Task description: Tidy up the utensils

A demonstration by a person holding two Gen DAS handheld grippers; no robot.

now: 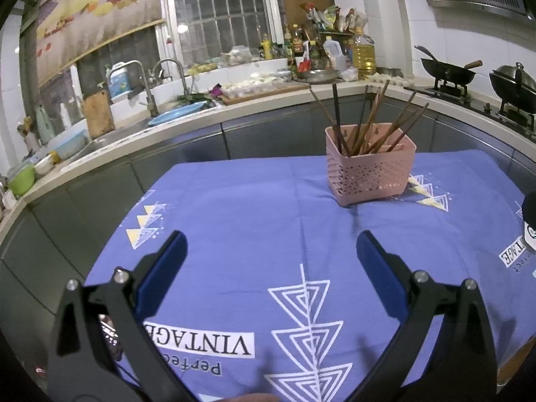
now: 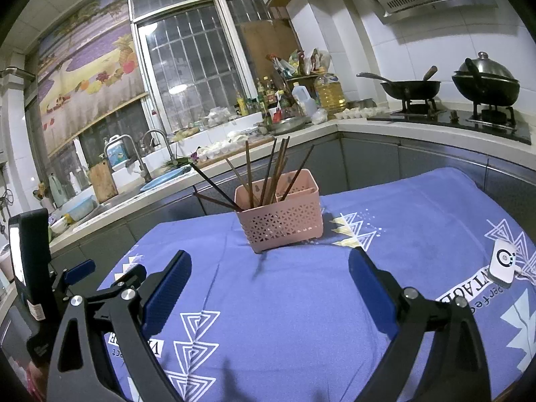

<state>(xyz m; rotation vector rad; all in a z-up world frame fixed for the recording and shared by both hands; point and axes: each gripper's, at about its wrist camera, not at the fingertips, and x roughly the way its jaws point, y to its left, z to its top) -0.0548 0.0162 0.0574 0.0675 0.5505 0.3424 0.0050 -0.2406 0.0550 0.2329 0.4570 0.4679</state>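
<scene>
On my left wrist view, the left hand-held gripper [image 1: 271, 246] hangs over the surface [image 1: 234, 207], which is covered by a blue-violet cloth with white triangle prints and the word "VINTAGE". Its 2 blue-padded fingers [image 1: 169, 268] are spread wide with nothing between them. Ahead and to the right of it stands the pink perforated plastic utensil basket [image 1: 368, 174], upright on the cloth near the surface's far edge. A bundle of dark brown wooden chopsticks [image 1: 365, 124] stands in it, leaning outward at different angles. At the far right edge I see a black and white object, cut off by the frame, so I cannot tell what it is.

On my right wrist view, the left hand-held gripper shows at the far left edge, low beside the surface. The right hand-held gripper [image 2: 269, 268] is likewise spread wide and empty, its blue-padded fingers [image 2: 372, 288] above the cloth. The basket sits straight ahead between them, well apart from the fingertips, with the chopsticks fanning out, 2 of them tilted far to the left. Far right, a small white rounded device with a black ring mark [image 2: 502, 263] lies on the cloth.
</scene>
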